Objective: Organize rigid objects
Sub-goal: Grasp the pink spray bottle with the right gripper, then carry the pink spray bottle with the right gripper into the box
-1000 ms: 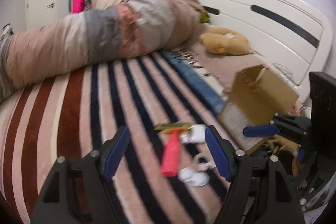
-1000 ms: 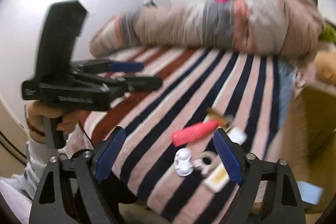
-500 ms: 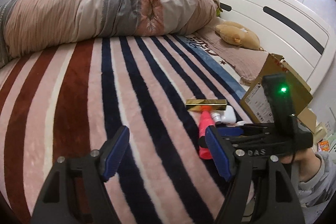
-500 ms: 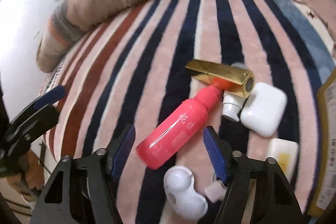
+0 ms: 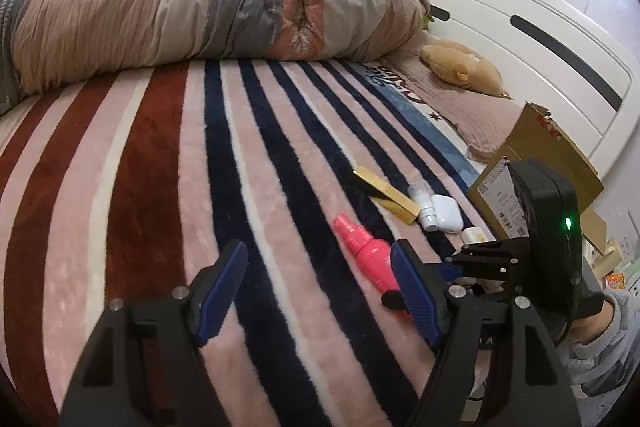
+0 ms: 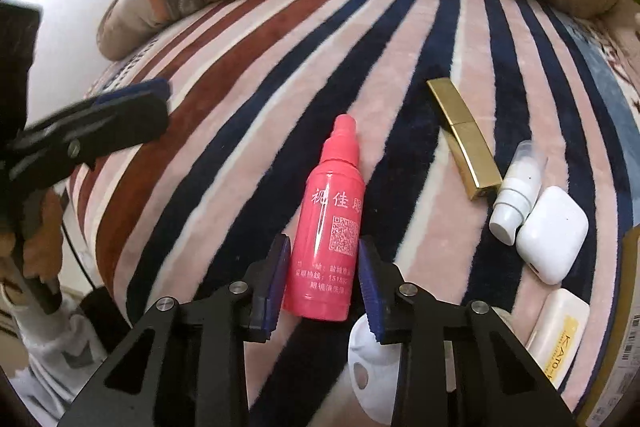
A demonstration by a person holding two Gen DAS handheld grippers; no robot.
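Note:
A pink spray bottle (image 6: 330, 223) lies on the striped blanket between the blue pads of my right gripper (image 6: 324, 267), whose jaws are shut on its lower body. It also shows in the left wrist view (image 5: 366, 254). Beside it lie a gold case (image 6: 464, 137), a small white bottle (image 6: 516, 193), a white earbud case (image 6: 554, 233), a cream box (image 6: 560, 327) and a white contact-lens case (image 6: 366, 375). My left gripper (image 5: 316, 287) is open and empty, left of the bottle above the blanket.
A cardboard box (image 5: 536, 163) stands at the bed's right edge. A rolled quilt (image 5: 200, 7) lies across the far side. A plush toy (image 5: 464, 67) rests on a pillow by the white headboard (image 5: 520, 27).
My right gripper has moved down onto the pink bottle and narrowed its jaws around it; the bottle now points along the fingers. My left gripper has stayed open, shifting slightly.

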